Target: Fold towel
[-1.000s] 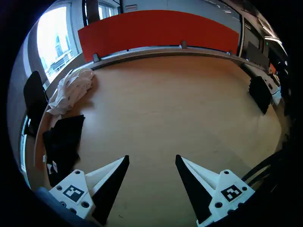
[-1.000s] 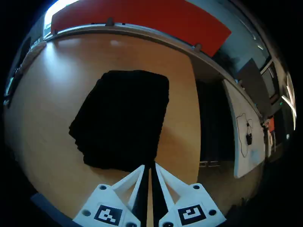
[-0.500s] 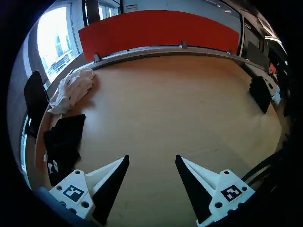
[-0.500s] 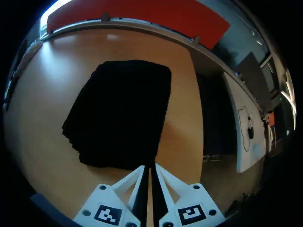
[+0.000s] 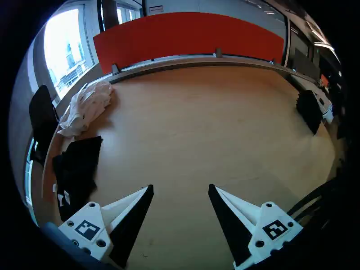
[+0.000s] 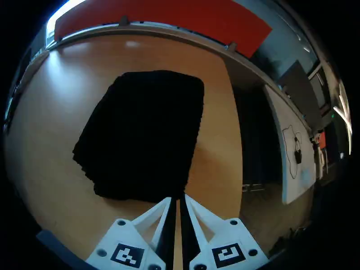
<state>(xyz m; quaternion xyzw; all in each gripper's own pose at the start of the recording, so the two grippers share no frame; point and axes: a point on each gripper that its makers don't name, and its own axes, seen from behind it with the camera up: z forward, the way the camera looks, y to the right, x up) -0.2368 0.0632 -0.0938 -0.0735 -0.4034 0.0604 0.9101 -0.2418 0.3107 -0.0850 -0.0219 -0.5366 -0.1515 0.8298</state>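
Left gripper view: bare tabletop (image 5: pixel 202 130) ahead, free passage; crumpled white cloth (image 5: pixel 85 107), black cloth (image 5: pixel 76 168) crowd left edge; red divider (image 5: pixel 189 38) walls far edge. Right gripper view: black towel (image 6: pixel 144 135) covers centre, bare strips either side

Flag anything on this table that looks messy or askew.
The white cloth lies crumpled near the far left corner of the table, and a black cloth is bunched at the left edge. The black towel sits flat but skewed to the table edge.
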